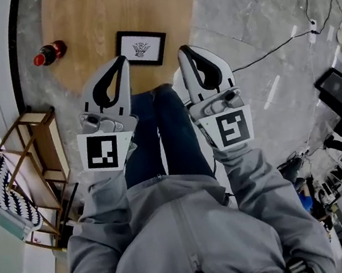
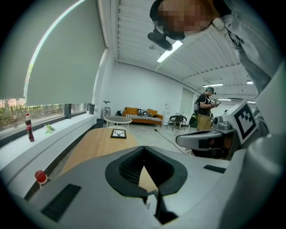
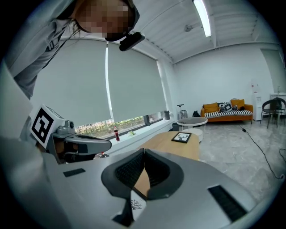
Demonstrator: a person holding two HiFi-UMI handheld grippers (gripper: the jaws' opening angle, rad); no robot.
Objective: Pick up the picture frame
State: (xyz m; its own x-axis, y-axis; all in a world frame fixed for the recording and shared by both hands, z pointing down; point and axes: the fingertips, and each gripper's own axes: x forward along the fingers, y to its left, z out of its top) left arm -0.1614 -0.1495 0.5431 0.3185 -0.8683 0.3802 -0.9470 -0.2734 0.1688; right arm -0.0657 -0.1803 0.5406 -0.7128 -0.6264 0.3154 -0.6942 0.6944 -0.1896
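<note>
Left gripper [image 1: 121, 60] and right gripper [image 1: 183, 50] side by side, jaws together, nothing held. Frame [image 1: 141, 47] lies flat on table [image 1: 85, 24], ahead of the tips, apart from both. Bottle [image 1: 50, 53] left of frame.

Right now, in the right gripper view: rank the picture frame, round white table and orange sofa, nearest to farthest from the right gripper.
From the right gripper:
1. picture frame: lying on the wooden surface, ahead and slightly right.
2. round white table: just past the far end of the wood.
3. orange sofa: farthest back, at the end of the room.
</note>
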